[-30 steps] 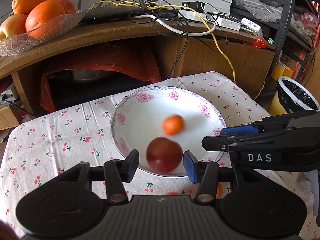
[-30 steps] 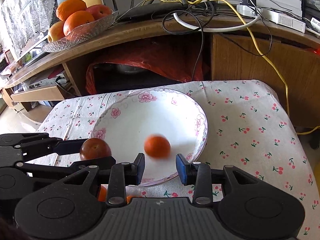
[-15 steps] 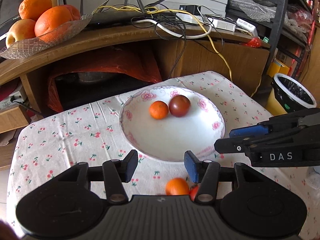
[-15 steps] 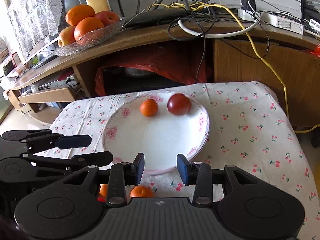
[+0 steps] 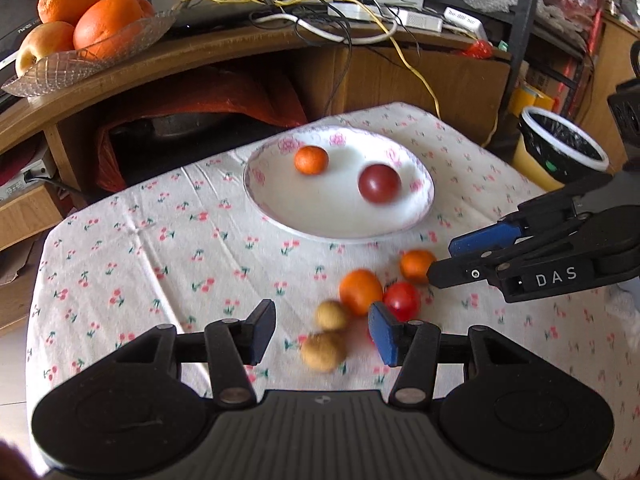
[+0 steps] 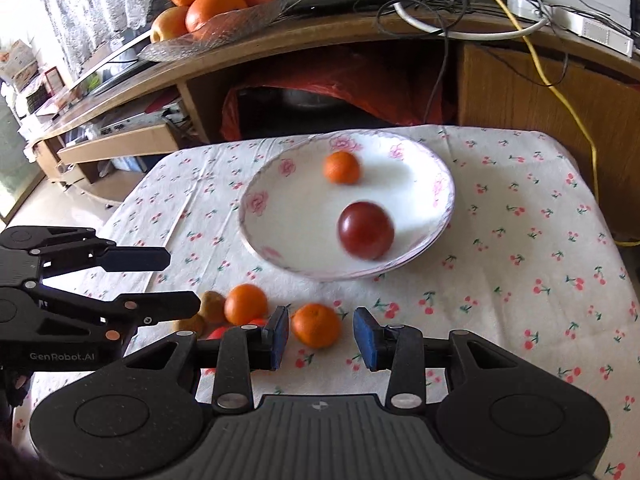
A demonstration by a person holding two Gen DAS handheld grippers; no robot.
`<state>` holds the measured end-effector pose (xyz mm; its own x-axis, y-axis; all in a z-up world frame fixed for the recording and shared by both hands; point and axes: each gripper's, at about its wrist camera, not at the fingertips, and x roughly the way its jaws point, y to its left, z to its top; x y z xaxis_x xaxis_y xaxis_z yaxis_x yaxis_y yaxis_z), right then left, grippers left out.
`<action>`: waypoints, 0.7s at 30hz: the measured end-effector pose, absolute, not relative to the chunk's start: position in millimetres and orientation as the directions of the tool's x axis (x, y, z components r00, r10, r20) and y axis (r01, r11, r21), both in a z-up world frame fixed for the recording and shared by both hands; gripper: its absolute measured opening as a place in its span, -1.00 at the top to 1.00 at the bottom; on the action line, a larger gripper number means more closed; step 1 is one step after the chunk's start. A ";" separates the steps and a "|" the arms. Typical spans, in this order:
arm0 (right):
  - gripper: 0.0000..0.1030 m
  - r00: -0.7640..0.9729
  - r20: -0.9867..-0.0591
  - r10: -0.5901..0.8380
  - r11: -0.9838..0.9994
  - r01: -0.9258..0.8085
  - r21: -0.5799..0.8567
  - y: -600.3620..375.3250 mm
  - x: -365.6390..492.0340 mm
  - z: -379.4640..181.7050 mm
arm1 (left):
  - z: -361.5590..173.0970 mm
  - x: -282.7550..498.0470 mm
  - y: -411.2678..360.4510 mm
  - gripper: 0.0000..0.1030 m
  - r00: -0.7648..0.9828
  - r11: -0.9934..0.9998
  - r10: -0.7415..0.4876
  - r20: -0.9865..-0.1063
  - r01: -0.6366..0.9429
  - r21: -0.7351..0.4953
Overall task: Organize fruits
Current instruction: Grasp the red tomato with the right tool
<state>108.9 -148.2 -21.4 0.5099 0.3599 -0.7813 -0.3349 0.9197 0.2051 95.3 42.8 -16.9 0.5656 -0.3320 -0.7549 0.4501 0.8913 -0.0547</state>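
Note:
A white flowered bowl point(image 5: 416, 216) point(image 6: 256, 204) on the cherry-print cloth holds a small orange point(image 5: 311, 160) point(image 6: 341, 167) and a dark red fruit point(image 5: 379, 183) point(image 6: 365, 230), blurred. Loose fruit lies in front of the bowl: an orange point(image 5: 360, 291) point(image 6: 245, 304), a red tomato point(image 5: 402, 301), a mandarin point(image 5: 417, 265) point(image 6: 316, 325) and two brown fruits point(image 5: 331, 314) point(image 5: 323, 351). My left gripper point(image 5: 322, 334) point(image 6: 182, 282) is open above the brown fruits. My right gripper point(image 6: 322, 338) point(image 5: 440, 259) is open, with the mandarin just beyond its tips, ungripped.
A glass dish of large oranges and an apple point(image 5: 88, 40) point(image 6: 216, 12) sits on the wooden shelf behind, beside tangled cables point(image 5: 320, 20). A bin with a black liner point(image 5: 560, 148) stands right of the table. The cloth's left part point(image 5: 140, 260) holds no objects.
Both grippers have drawn back from the bowl toward the table's near side. The loose fruit has come into view. The dark red fruit has rolled within the bowl.

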 end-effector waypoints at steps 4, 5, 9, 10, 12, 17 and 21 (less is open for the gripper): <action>0.35 0.463 -0.795 0.392 0.899 -0.377 0.223 -137.4 100.8 -25.2 | -21.5 87.9 46.1 -0.15 0.553 0.881 -0.325 -0.767 0.473 -0.033; 0.35 0.453 -0.797 0.399 0.893 -0.389 0.227 -134.4 98.7 -25.2 | -22.6 86.4 47.5 -0.15 0.548 0.879 -0.328 -0.770 0.476 -0.035; 0.35 0.408 -0.802 0.437 0.871 -0.416 0.262 -122.9 94.0 -27.2 | -25.5 83.1 53.4 -0.15 0.539 0.875 -0.322 -0.779 0.484 -0.027; 0.35 0.394 -0.804 0.445 0.865 -0.420 0.274 -120.0 93.9 -28.9 | -25.7 82.5 55.4 -0.15 0.538 0.875 -0.321 -0.779 0.483 -0.028; 0.35 0.378 -0.809 0.450 0.861 -0.425 0.280 -113.0 92.8 -32.2 | -25.8 81.6 59.8 -0.15 0.534 0.876 -0.328 -0.780 0.480 -0.039; 0.34 0.376 -0.821 0.429 0.874 -0.402 0.273 -107.1 98.0 -39.5 | -27.4 80.1 67.0 -0.16 0.529 0.878 -0.329 -0.782 0.477 -0.047; 0.29 0.385 -0.819 0.426 0.875 -0.403 0.266 -101.5 99.6 -41.4 | -27.9 79.1 70.0 -0.16 0.528 0.878 -0.331 -0.782 0.476 -0.050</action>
